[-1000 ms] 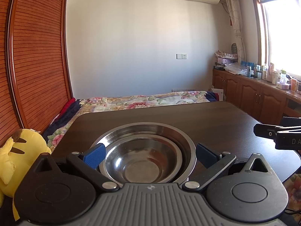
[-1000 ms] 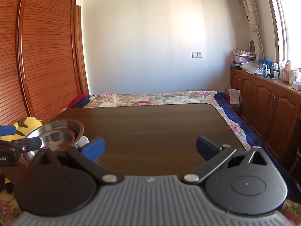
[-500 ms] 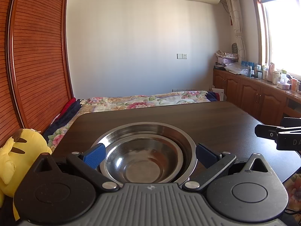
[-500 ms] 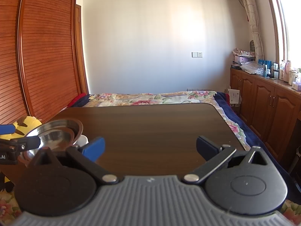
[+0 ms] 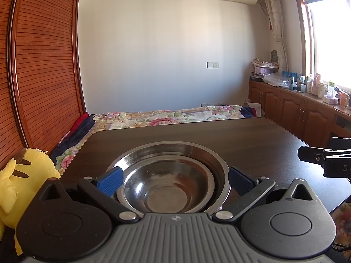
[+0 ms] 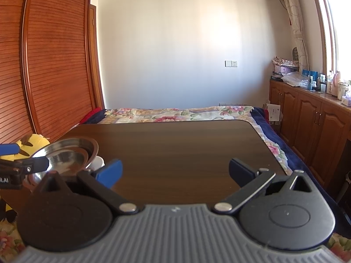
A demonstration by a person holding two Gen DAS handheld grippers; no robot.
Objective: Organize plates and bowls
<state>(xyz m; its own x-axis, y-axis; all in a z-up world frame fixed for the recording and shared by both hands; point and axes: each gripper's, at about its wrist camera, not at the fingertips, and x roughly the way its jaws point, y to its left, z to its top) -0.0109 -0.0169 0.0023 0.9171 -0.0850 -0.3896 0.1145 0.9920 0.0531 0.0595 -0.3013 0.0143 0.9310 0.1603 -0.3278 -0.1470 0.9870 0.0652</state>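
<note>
Bowls of bright steel sit nested, the smaller bowl [image 5: 169, 184] inside the larger bowl [image 5: 175, 153], at the 6 o'clock edge of the dark table [image 5: 241, 140] in my left wrist view, right between the spread fingers of my left gripper [image 5: 175, 178], whose blue pads flank the stack without clamping it. My right gripper [image 6: 175, 171] hangs with its fingers wide apart over bare table, holding nothing, with the same bowls at its 9 o'clock. Something white [image 6: 97, 162] peeks from beneath the stack; I cannot tell what.
</note>
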